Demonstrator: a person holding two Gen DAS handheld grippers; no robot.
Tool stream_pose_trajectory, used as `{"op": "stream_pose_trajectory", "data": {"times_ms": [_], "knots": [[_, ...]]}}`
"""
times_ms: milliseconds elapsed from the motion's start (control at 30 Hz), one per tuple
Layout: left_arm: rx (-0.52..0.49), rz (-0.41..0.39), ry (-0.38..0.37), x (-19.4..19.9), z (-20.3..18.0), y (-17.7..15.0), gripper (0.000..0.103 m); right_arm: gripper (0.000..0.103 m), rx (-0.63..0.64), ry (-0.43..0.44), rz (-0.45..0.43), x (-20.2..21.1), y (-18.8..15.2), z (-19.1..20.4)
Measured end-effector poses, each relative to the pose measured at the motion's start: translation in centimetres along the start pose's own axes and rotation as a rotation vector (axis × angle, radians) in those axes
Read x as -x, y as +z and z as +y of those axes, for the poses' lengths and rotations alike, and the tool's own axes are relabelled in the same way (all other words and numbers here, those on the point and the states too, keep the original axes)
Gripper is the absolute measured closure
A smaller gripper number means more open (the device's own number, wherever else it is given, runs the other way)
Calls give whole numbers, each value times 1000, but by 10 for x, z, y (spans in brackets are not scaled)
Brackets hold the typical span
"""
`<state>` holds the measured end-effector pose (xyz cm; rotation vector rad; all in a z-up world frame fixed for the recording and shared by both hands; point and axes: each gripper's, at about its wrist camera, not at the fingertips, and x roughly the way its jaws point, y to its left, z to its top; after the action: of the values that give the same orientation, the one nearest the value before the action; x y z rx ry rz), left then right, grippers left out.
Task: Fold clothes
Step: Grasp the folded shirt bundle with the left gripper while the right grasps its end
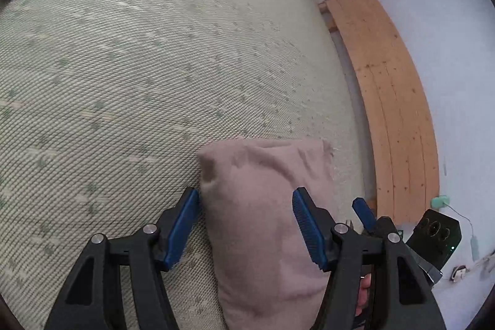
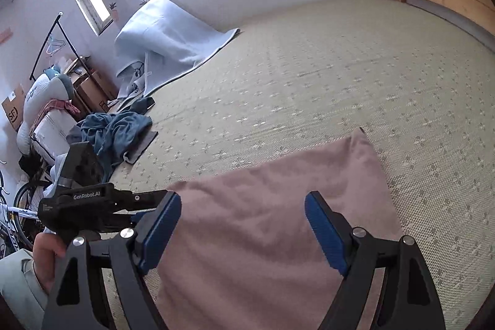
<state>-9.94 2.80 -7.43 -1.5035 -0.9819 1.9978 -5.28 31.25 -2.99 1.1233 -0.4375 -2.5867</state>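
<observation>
Pink cloth (image 1: 266,225), folded into a narrow stack, lies on the woven mat (image 1: 123,82) in the left wrist view, running up between the fingers of the left gripper (image 1: 246,225). Its jaws stand wide; the left blue pad is just beside the cloth's edge, and the right pad sits over the cloth, though contact cannot be told. A wooden headboard (image 1: 393,101) leans along the white wall, and a blue fingertip of the right gripper (image 1: 363,207) shows beside it.

From the right wrist, the same pink cloth (image 2: 266,225) spreads between the right gripper (image 2: 243,225) fingers, whose jaws are spread wide, neither pad pressing it. The left gripper (image 2: 92,203) sits at the left, held by a hand (image 2: 46,252). Farther off, a blue garment (image 2: 114,132) lies crumpled at the mat's edge, near a pale blanket (image 2: 167,39).
</observation>
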Motion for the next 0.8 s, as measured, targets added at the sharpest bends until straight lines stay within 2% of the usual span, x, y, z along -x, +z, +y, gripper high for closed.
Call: {"op": "stream_pose_trajectory", "data": {"times_ms": [200, 333, 467, 600, 733, 800], "knots": [[-3, 6, -21, -9, 0, 15, 36, 18, -28, 43, -4, 1, 5, -11], [5, 12, -34, -15, -1, 22, 36, 18, 8, 47, 8, 2, 17, -27], [9, 9, -32, -14, 1, 23, 36, 18, 27, 22, 66, -6, 32, -60], [5, 7, -21, -16, 0, 24, 37, 18, -35, 6, 150, -28, 42, -104], [-8, 4, 3, -15, -2, 16, 46, 18, -23, 40, 227, -54, 43, -124], [-11, 4, 14, -17, -3, 15, 52, 18, -7, 61, 236, -62, 45, -130]]}}
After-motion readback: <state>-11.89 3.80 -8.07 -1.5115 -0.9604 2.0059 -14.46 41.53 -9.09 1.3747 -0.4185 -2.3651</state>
